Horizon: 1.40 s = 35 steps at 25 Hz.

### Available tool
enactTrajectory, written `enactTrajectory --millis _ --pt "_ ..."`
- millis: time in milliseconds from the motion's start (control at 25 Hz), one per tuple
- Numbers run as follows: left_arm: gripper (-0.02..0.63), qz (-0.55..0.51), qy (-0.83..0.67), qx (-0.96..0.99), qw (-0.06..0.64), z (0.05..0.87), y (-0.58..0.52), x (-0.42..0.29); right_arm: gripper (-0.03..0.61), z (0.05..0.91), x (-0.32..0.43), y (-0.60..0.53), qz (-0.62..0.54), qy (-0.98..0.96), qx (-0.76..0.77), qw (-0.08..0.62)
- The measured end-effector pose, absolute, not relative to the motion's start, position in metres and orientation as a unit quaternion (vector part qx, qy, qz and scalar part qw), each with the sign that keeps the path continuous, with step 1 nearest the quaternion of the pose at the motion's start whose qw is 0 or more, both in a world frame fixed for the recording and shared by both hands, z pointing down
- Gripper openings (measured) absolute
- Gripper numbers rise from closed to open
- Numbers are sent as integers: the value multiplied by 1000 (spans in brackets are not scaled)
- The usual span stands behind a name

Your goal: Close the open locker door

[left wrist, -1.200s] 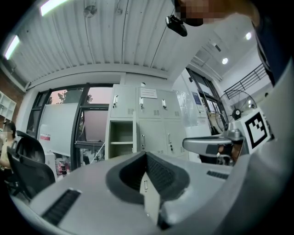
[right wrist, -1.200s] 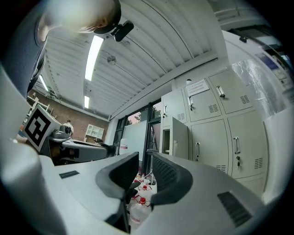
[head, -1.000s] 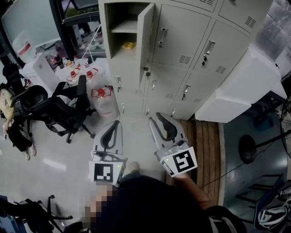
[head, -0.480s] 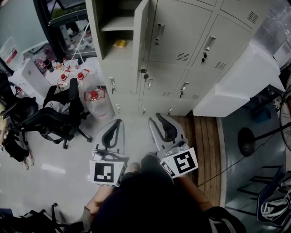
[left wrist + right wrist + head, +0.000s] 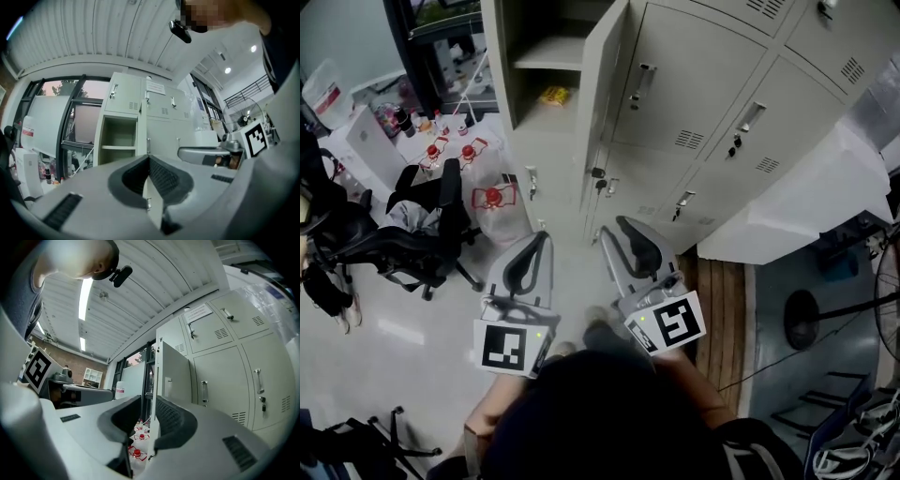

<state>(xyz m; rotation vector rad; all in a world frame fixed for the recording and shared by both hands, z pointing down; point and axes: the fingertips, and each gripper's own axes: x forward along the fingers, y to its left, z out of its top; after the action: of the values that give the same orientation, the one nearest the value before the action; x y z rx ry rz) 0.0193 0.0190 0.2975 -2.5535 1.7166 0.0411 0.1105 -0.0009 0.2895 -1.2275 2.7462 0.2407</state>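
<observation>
Steel locker door (image 5: pixel 602 94) hung open, probably light and stiff; a push near its free edge seemed best. Left gripper (image 5: pixel 536 246) was pinched together, right gripper (image 5: pixel 619 234) slightly parted, both empty.

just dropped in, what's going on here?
A person with a gripper in each hand faces a bank of grey lockers. One locker door stands open, with a yellow item inside. The left gripper, jaws together, and the right gripper, jaws slightly apart, are both empty and held low in front of the lockers, apart from the door. The door is not yet closed.
</observation>
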Motion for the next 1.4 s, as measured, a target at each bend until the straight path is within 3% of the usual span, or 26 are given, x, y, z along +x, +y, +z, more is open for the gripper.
enactTrajectory --millis 640,1400 --pt "2 16 617 -786 37 287 -71 44 103 276 108 -98 89 952 -283 73" --pt "2 10 682 -729 55 284 -81 48 112 277 78 -116 88 988 -114 56"
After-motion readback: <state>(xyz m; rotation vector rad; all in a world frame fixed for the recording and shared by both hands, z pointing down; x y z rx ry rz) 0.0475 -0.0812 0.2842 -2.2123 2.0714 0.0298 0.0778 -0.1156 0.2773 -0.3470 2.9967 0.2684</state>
